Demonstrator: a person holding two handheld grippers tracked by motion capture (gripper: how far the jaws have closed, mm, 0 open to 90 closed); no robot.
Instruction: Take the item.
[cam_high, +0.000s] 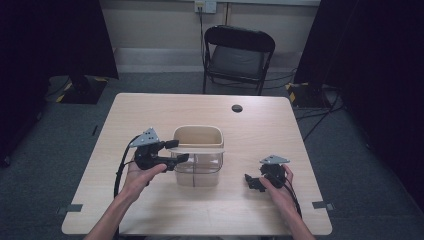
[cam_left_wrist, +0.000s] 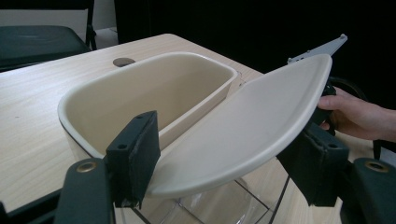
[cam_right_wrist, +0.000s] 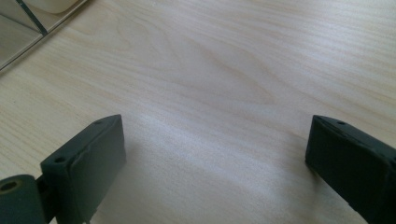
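A clear bin (cam_high: 197, 172) with a beige top tray (cam_high: 198, 131) stands mid-table. Its beige lid flap (cam_high: 200, 149) lies tilted across the near half of the opening. My left gripper (cam_high: 177, 151) comes in from the left. Its jaws press on the two opposite edges of the lid flap (cam_left_wrist: 252, 126), and the left gripper (cam_left_wrist: 224, 163) holds the flap raised over the beige tray (cam_left_wrist: 154, 88). My right gripper (cam_high: 252, 181) rests low over the table to the bin's right. The right gripper (cam_right_wrist: 215, 163) is open, with bare wood between its jaws.
The light wooden table (cam_high: 150, 110) has a round cable hole (cam_high: 237, 108) near its far edge. A black folding chair (cam_high: 237, 55) stands behind the table. A corner of the clear bin (cam_right_wrist: 28, 23) lies at the upper left of the right gripper view.
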